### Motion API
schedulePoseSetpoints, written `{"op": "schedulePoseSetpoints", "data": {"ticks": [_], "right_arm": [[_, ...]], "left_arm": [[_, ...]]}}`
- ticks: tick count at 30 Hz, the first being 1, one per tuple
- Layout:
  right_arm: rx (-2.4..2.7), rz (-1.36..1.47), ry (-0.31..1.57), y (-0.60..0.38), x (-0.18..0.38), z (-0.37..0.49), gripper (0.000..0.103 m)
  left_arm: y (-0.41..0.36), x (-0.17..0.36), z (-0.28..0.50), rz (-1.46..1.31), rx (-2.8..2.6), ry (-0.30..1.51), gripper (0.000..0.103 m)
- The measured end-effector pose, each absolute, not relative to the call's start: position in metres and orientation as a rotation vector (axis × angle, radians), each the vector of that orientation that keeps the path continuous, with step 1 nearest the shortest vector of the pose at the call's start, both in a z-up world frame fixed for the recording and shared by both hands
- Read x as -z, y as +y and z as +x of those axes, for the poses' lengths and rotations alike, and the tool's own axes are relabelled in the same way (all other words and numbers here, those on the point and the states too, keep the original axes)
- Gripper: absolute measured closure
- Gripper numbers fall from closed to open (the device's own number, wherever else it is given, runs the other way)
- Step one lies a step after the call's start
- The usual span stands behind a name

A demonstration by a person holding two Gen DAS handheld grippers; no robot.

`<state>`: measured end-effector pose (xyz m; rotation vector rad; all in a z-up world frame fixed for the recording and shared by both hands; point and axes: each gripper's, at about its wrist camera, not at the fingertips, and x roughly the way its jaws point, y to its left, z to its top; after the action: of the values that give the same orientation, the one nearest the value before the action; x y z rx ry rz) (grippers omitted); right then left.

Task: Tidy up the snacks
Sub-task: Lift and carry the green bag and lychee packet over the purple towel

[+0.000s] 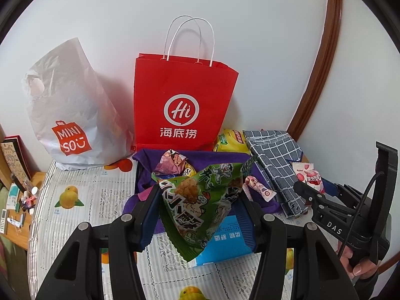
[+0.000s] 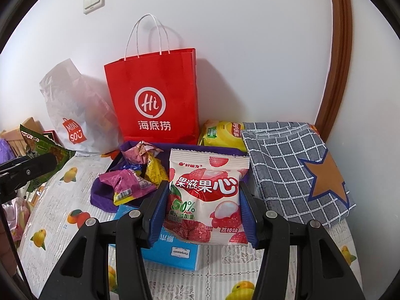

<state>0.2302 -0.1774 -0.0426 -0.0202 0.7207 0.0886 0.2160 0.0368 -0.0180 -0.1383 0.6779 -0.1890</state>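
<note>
Left tongs (image 1: 200,215) clamped on green snack bag (image 1: 200,200), right tongs (image 2: 203,215) clamped on lychee gummy pack (image 2: 205,197); both held over purple bin (image 2: 105,197), red bag (image 2: 155,95) at 12 o'clock.

The fruit-printed surface (image 2: 62,200) lies bare toward the left and front. At the wall, a white crinkled plastic bag (image 1: 72,115) and an upright red paper bag (image 1: 180,105) block the back. A folded grey checked cloth (image 2: 295,175) fills the right side; the purple fabric tray (image 2: 105,200) of wrappers and a blue box (image 2: 175,252) crowd the middle.
</note>
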Motion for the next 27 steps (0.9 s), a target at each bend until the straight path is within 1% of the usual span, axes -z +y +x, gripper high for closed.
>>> {"op": "schedulePoseSetpoints", "data": {"ticks": [18, 27], "right_arm": [[-0.071, 0.003, 0.739, -0.185, 0.052, 0.264, 0.050], [-0.064, -0.009, 0.732, -0.186, 0.050, 0.284, 0.050]], "left_arm": [[0.040, 0.028, 0.252, -0.141, 0.191, 0.693, 0.049], [0.040, 0.025, 0.273, -0.157, 0.197, 0.680, 0.049]]}}
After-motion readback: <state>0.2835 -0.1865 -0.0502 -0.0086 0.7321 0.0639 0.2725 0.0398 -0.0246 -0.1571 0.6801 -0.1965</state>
